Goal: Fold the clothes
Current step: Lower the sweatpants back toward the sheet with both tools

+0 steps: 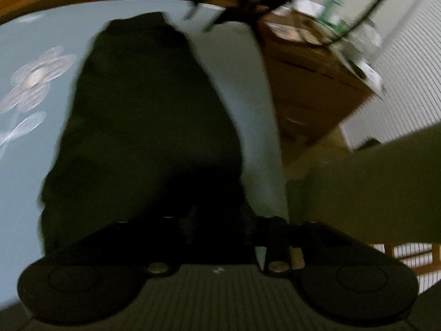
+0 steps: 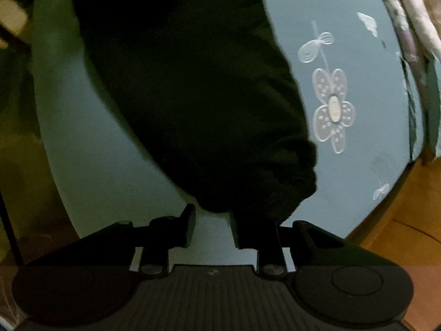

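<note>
left gripper [image 1: 217,220]: dark, blurred; jaw state could not be told. long dark cloth garment [image 1: 143,115] lay on the pale blue flower-printed bedsheet [image 1: 24,149], running toward twelve o'clock. right gripper [image 2: 212,227]: jaws stood apart, sheet showing between, hem at one o'clock. risk: hem snagging, dragging fold askew.
</note>
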